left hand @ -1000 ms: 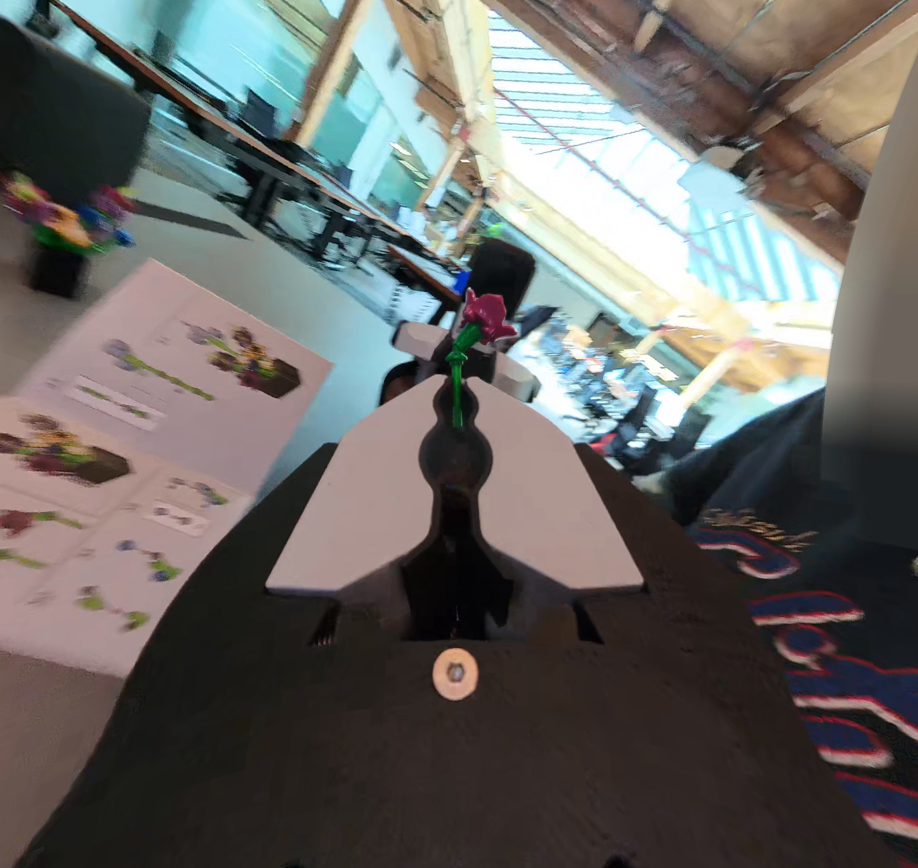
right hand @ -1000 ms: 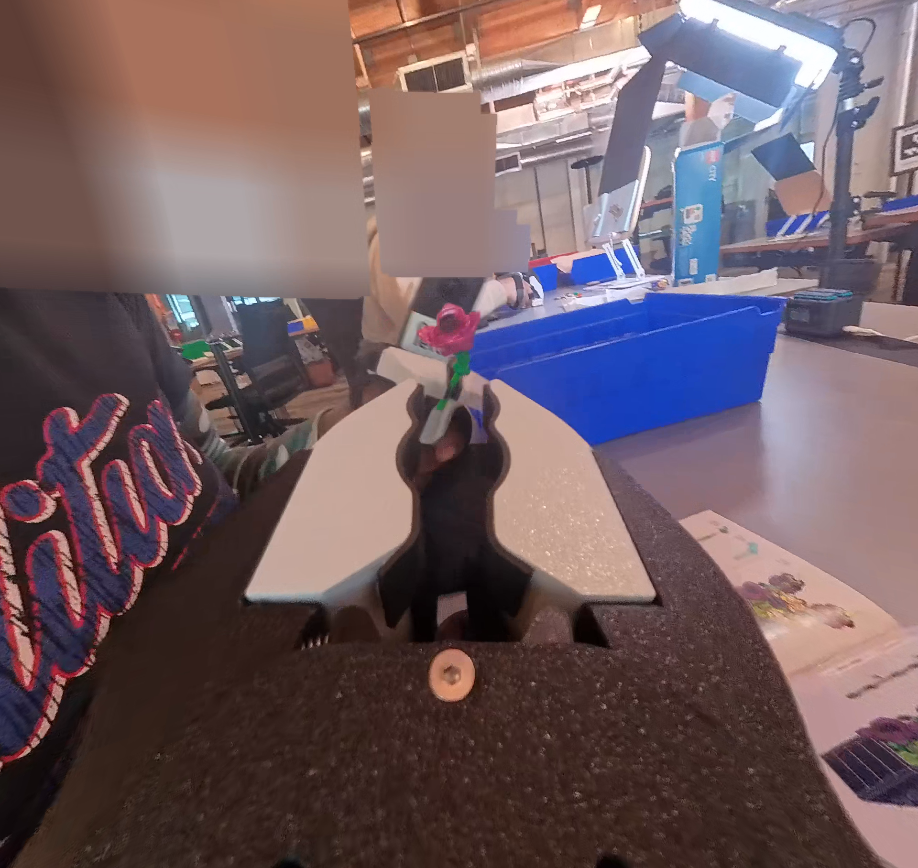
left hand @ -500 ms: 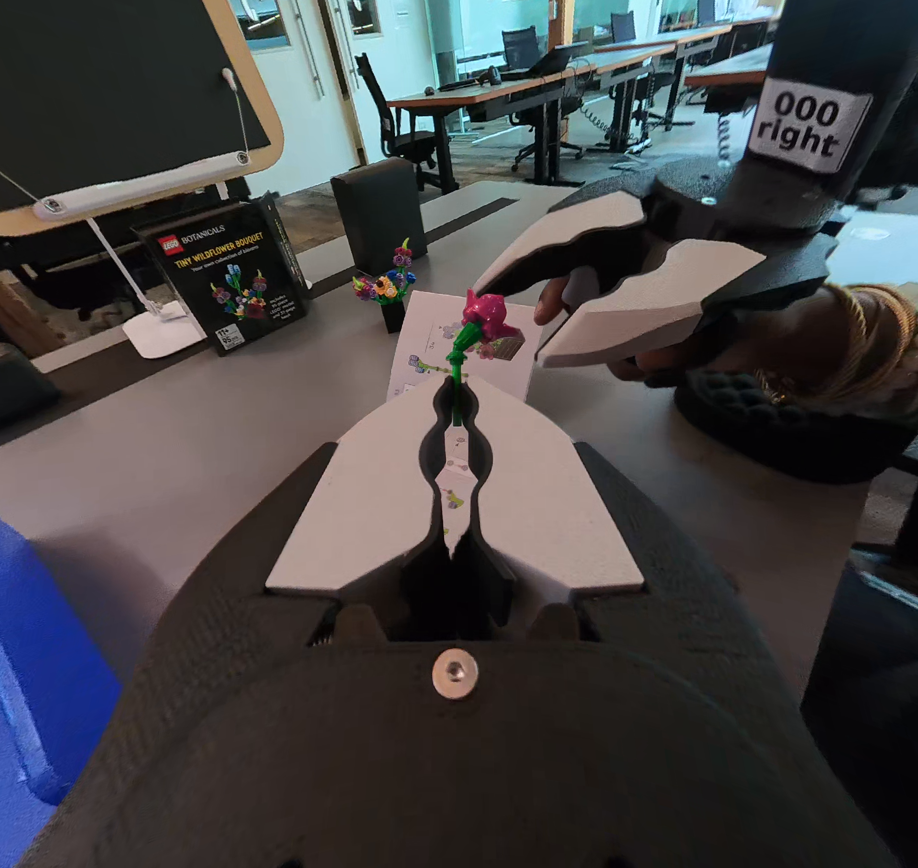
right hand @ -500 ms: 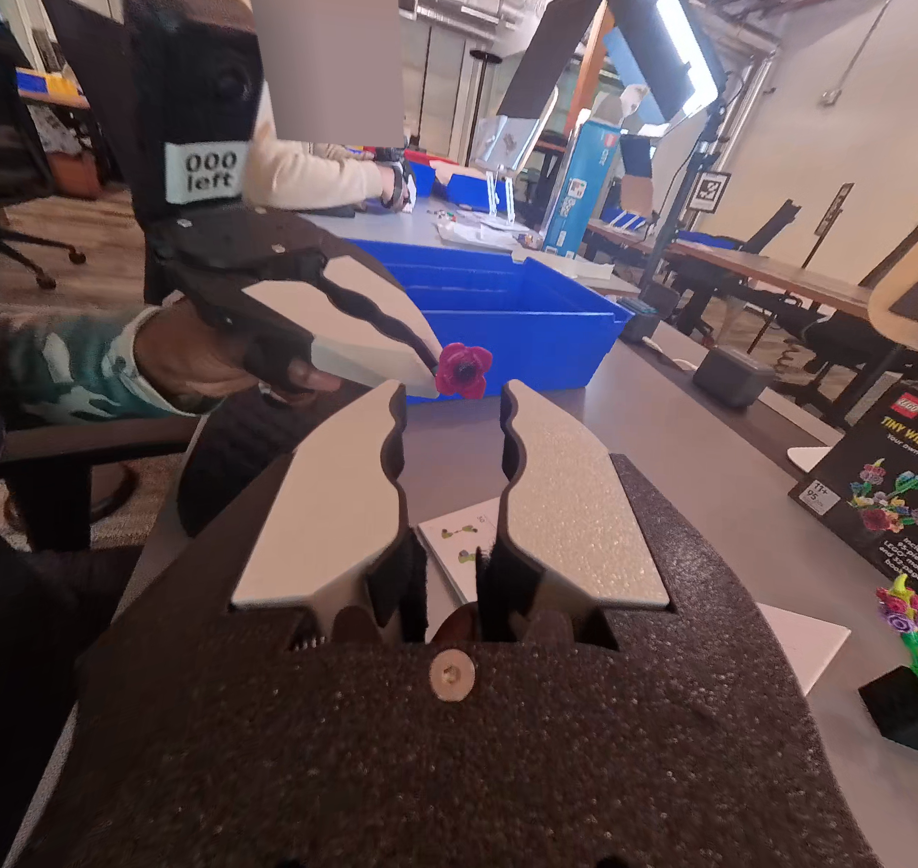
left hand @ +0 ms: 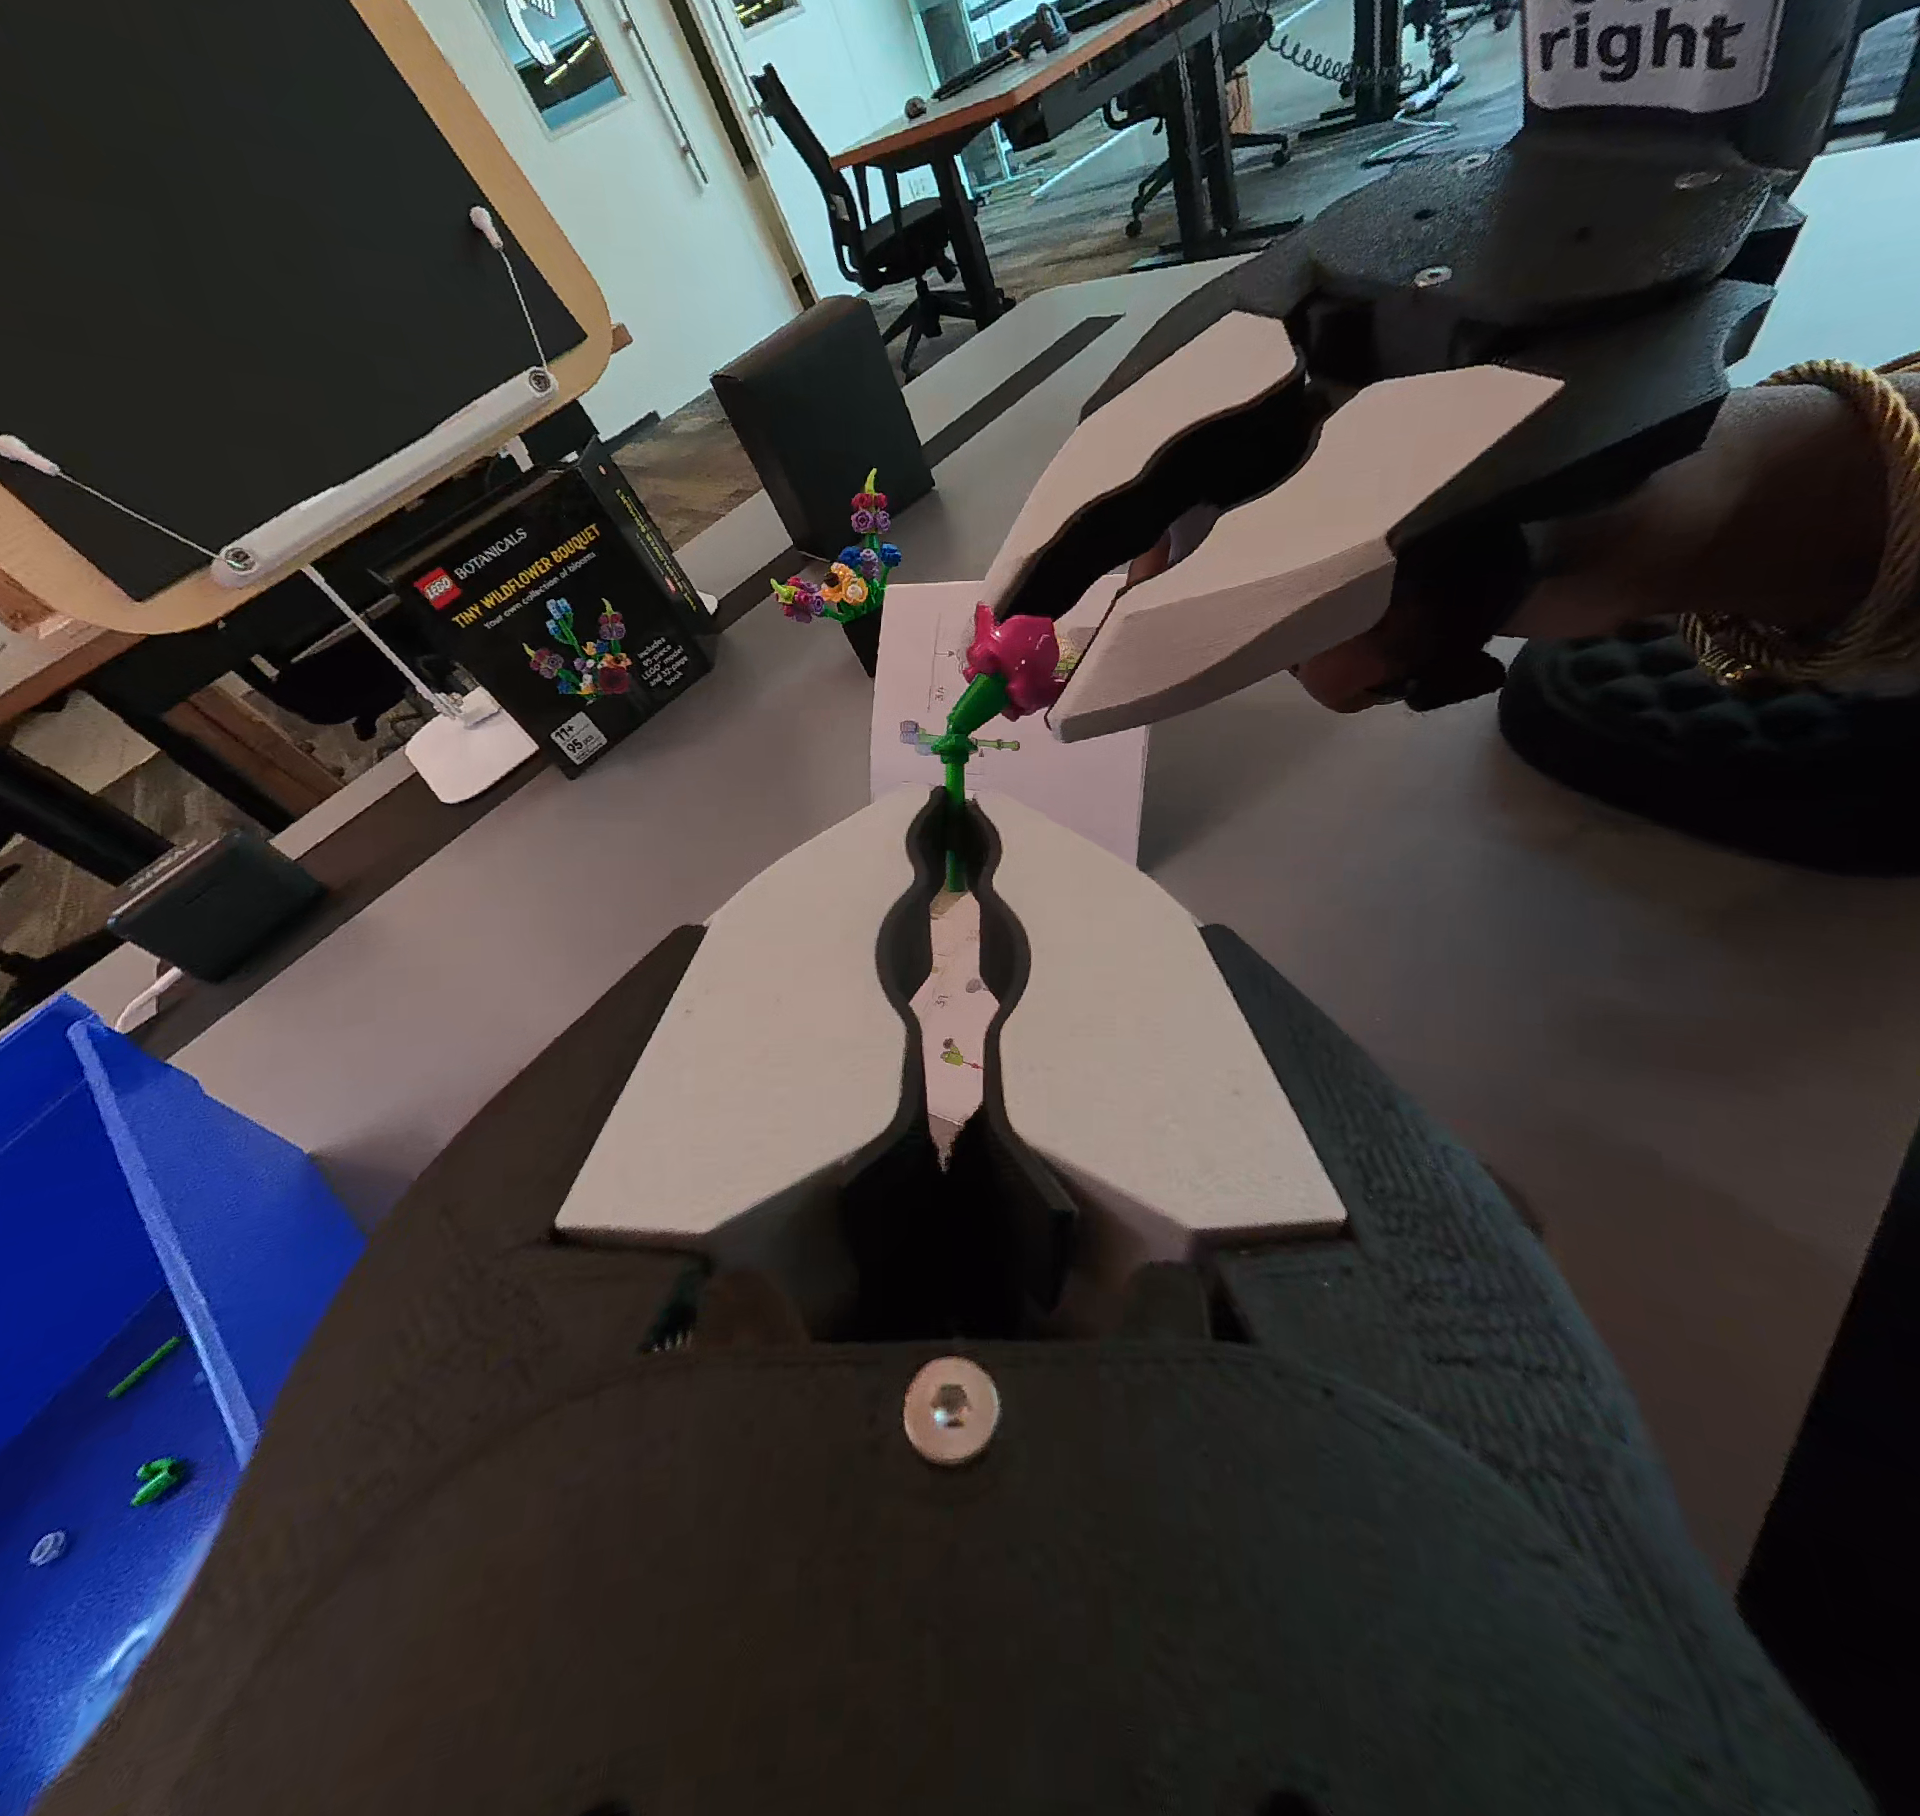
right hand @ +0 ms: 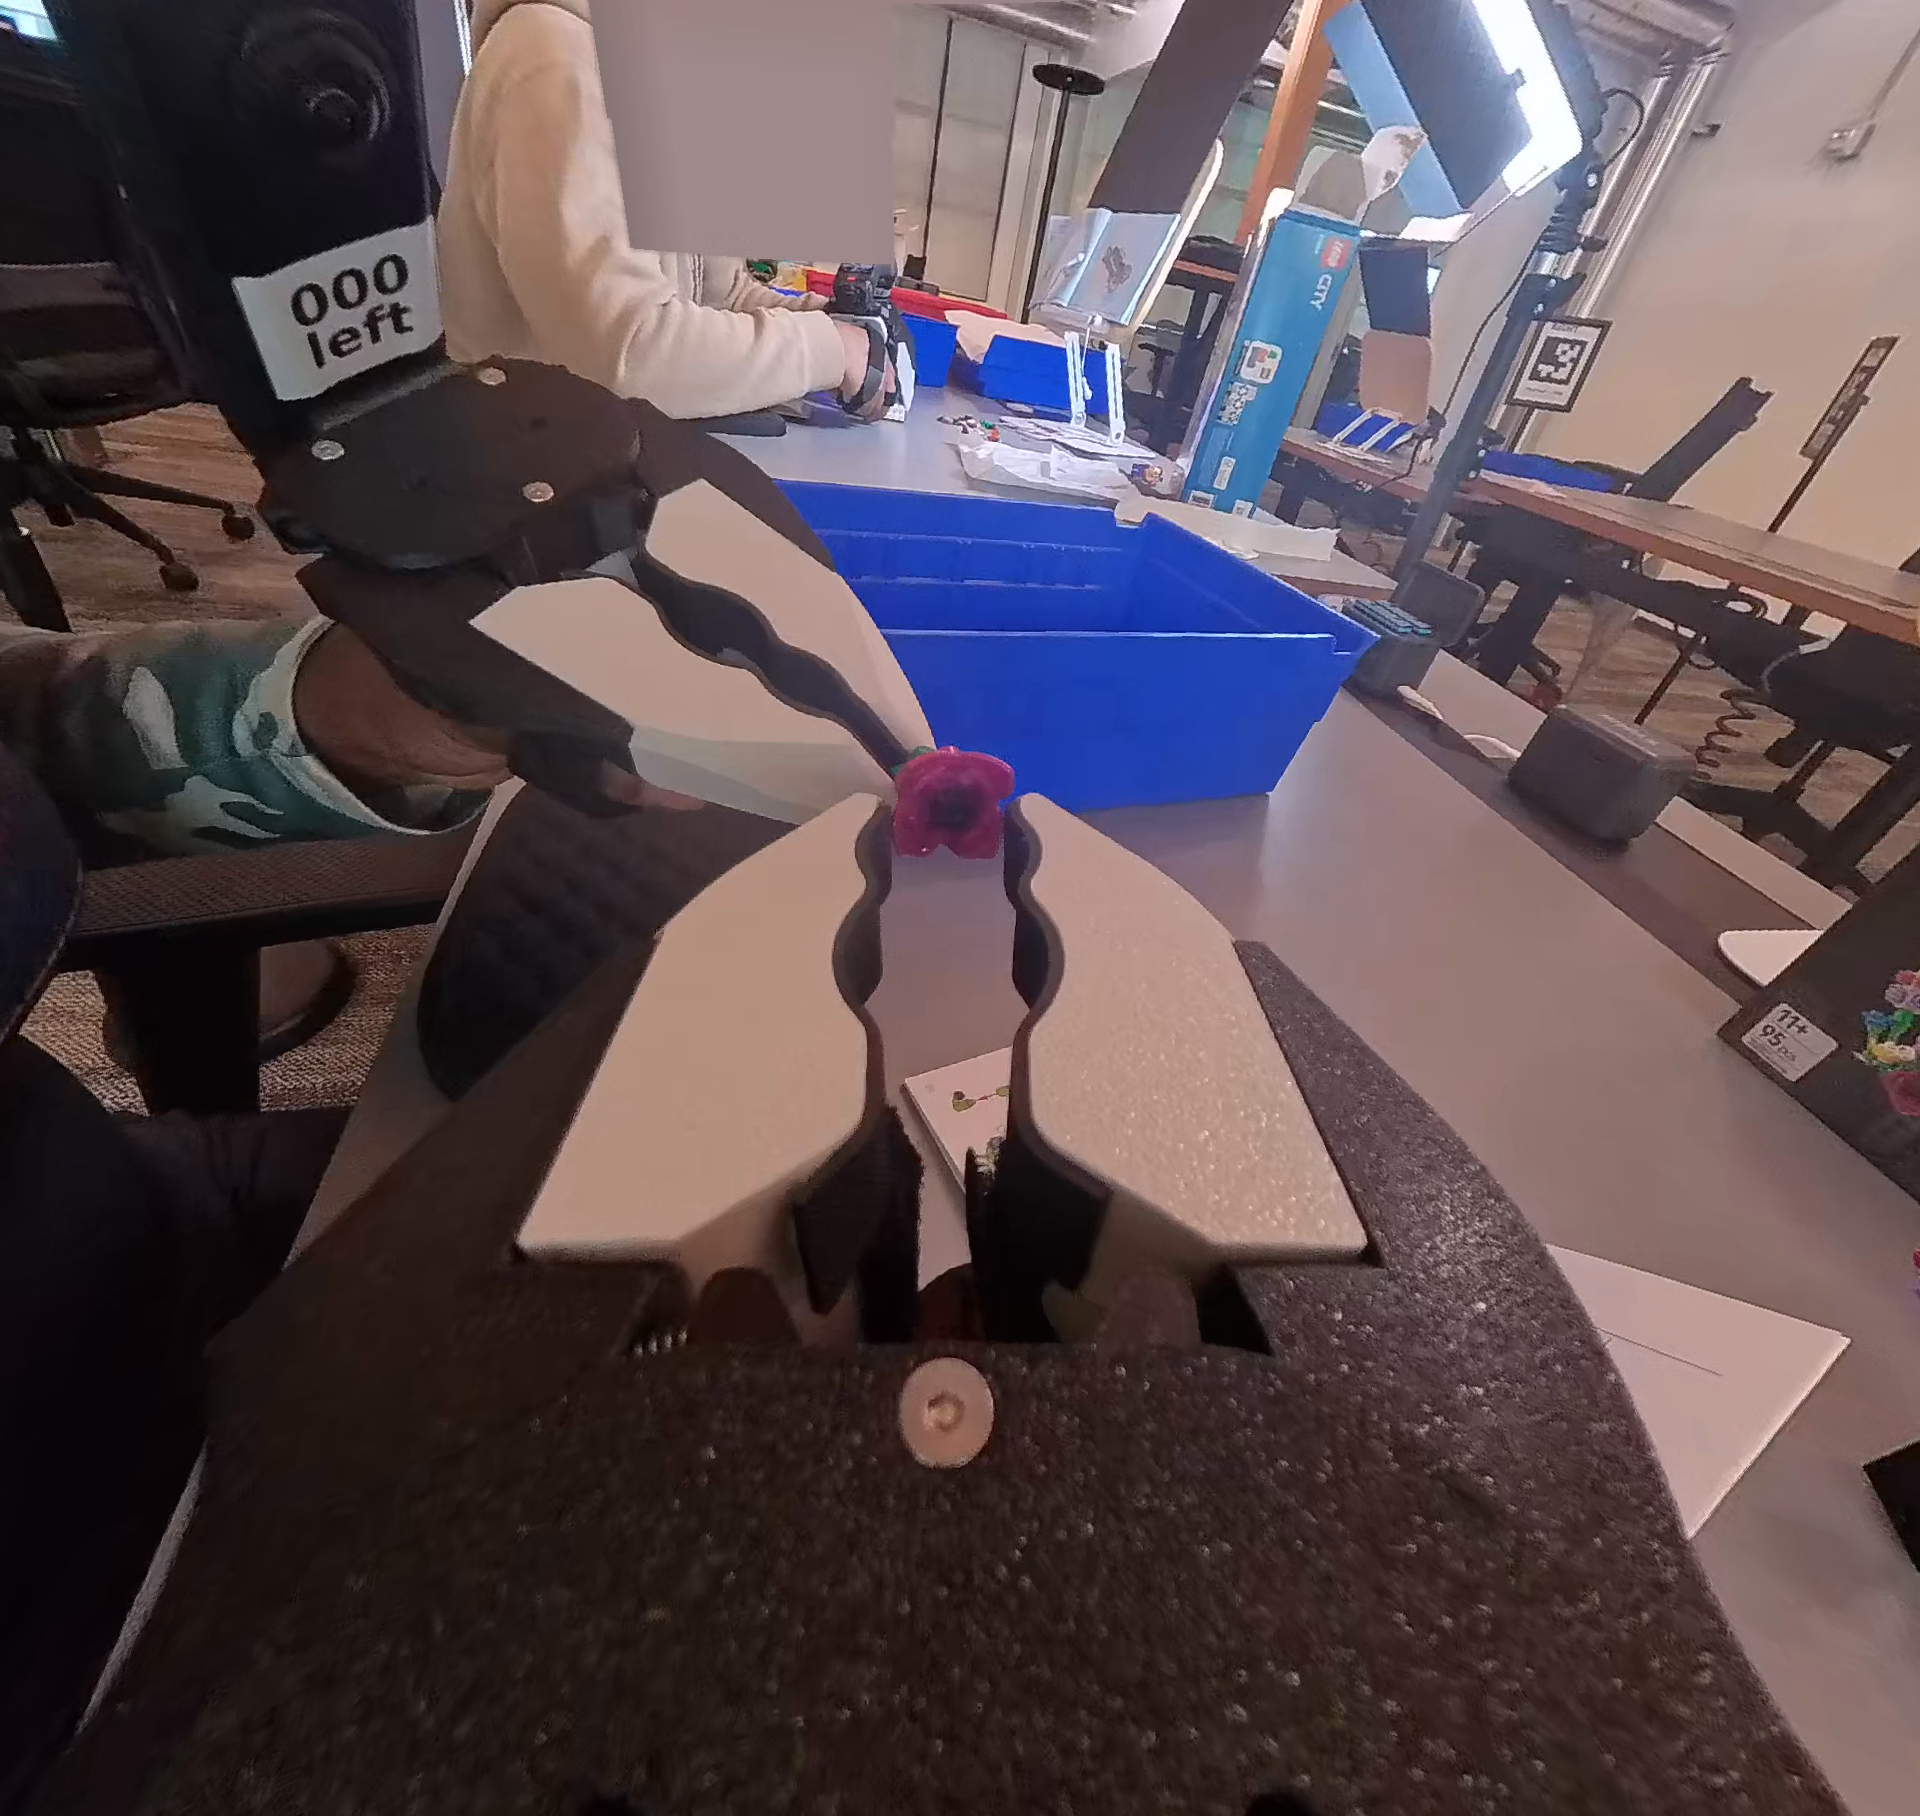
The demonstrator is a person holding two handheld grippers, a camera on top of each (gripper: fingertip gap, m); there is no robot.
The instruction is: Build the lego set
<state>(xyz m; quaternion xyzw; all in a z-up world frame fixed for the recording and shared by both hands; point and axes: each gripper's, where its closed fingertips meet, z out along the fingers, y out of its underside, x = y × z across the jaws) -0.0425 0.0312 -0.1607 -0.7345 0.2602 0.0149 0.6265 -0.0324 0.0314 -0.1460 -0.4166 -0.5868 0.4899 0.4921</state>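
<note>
Left gripper (left hand: 951, 816) pinches the green plastic stem w/ magenta flower head (left hand: 1010, 662); right gripper (right hand: 945, 821), part open, brackets the bloom, prob. touching. Close gently, keep stem steady.

A black office chair (left hand: 883, 208) stands by a wooden desk (left hand: 1091, 73); light panel (right hand: 1496, 31) overhead.

flower (left hand: 1010, 662) magenta | stem (left hand: 954, 779) green | bin (right hand: 1091, 665) blue
</note>
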